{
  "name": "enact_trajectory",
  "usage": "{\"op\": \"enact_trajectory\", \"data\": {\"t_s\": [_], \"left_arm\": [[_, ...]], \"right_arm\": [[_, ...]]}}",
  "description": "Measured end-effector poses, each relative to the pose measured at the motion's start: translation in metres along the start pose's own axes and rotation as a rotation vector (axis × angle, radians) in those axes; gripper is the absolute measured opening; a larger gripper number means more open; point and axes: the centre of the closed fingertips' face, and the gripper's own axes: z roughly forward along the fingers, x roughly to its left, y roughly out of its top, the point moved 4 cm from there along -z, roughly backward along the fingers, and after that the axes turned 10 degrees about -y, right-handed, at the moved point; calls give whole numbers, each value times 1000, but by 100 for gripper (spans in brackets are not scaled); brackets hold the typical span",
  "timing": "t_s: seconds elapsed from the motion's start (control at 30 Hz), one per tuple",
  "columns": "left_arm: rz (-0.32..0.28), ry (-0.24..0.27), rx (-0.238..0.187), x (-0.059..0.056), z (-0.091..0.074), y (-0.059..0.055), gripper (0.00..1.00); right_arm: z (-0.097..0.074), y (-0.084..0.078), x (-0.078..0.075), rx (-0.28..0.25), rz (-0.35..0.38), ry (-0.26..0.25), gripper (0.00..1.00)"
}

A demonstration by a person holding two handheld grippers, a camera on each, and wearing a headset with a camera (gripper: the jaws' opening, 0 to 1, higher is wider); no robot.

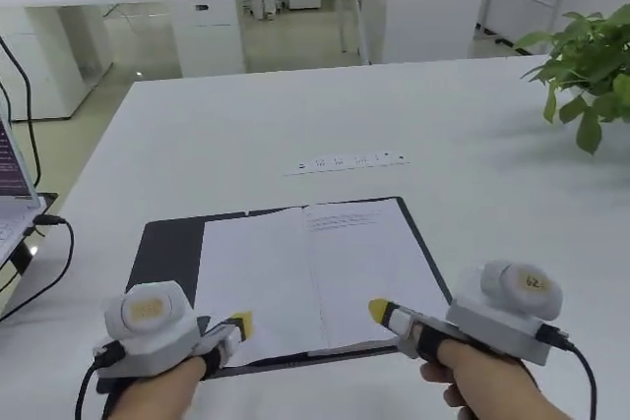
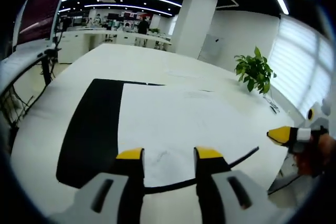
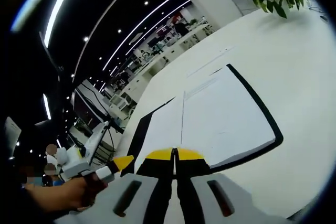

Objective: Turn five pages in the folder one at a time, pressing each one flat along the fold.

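Illegibly small print (image 1: 343,218), perhaps a heading, atop the right page (image 1: 379,268) of the folder (image 1: 167,243); plant (image 1: 591,66) partly off-frame.

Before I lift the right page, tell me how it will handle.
The page looks like a thin sheet, so probably light and floppy. It lies flat on the folder, so its edge may be hard to catch. Held at the fold, it should swing, not slide.

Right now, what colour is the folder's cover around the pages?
Black. The folder cover shows best in the left gripper view.
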Motion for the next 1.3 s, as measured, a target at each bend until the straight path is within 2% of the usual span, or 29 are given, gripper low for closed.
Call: {"op": "enact_trajectory", "data": {"t_s": [0.03,0.17,0.37,0.43,0.5,0.6,0.8,0.97,1.03,1.1,1.2,1.3], "left_arm": [[-5,-10,3,-3,-3,0,37],[-21,-37,-34,-16,-20,7,39],[-36,-44,-63,-20,-44,15,45],[-40,-44,-66,-19,-50,16,48],[-30,-36,-66,-19,-57,18,52],[13,-23,-65,-17,-65,19,56],[35,-7,-73,-13,-79,22,62],[30,7,-69,-9,-85,19,71],[45,11,-63,-9,-87,18,75],[65,13,-31,-10,-88,14,77],[95,21,-33,-11,-90,14,82],[142,27,-9,-15,-93,13,91]], "right_arm": [[-2,4,-6,-8,14,-24,0],[-11,17,-20,-42,41,-72,0],[-24,33,-34,-56,-18,-116,0],[-27,37,-36,-46,-61,-118,2],[-29,40,-36,-26,-93,-120,14],[-33,46,-36,-38,-136,-109,26],[-44,52,-39,-48,-243,-107,37],[-50,56,-45,-81,-263,-108,43],[-52,56,-47,-86,-305,-107,49],[-53,54,-49,-77,-348,-106,55],[-55,51,-53,-66,-377,-109,61],[-58,48,-55,-61,-424,-92,70]]}}
